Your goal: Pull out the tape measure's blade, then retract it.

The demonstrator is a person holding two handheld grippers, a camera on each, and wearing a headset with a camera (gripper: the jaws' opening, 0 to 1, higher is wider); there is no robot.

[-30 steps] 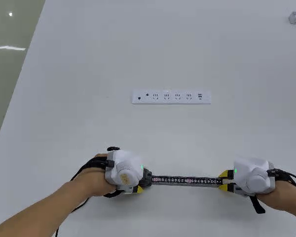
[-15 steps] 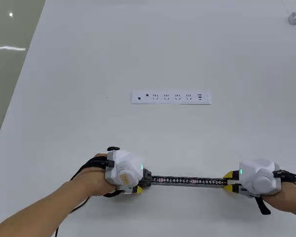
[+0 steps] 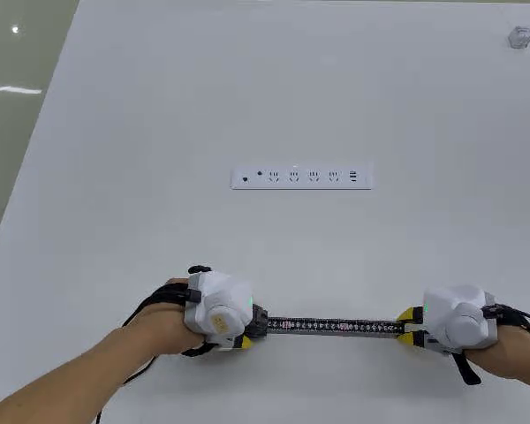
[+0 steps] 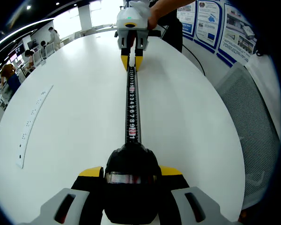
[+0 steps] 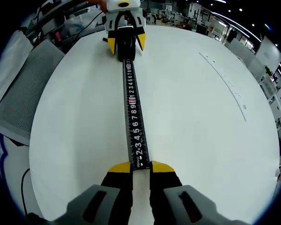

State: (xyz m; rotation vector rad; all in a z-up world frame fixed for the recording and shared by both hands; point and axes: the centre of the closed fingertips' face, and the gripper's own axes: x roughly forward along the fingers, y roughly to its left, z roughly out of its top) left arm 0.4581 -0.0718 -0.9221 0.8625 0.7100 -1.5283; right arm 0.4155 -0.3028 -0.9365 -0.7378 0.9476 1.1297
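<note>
Two grippers are facing each other low over the white table [image 3: 141, 132], with a drawn-out blade [image 3: 336, 326] stretching between them. The left gripper [image 3: 252, 325] is clamping its yellow-tipped jaws on either side of the black tape measure case [image 4: 131, 183], which is sitting right between the fingertips. The blade is running out of the case in a straight line, numbers facing up, close over the tabletop, toward the right gripper [image 3: 406, 326]. In the right gripper view, that gripper [image 5: 140, 167] is pinching the blade's end between its nearly closed jaws. A white power strip [image 3: 300, 177] is lying farther back on the table, well apart from both grippers.
</note>
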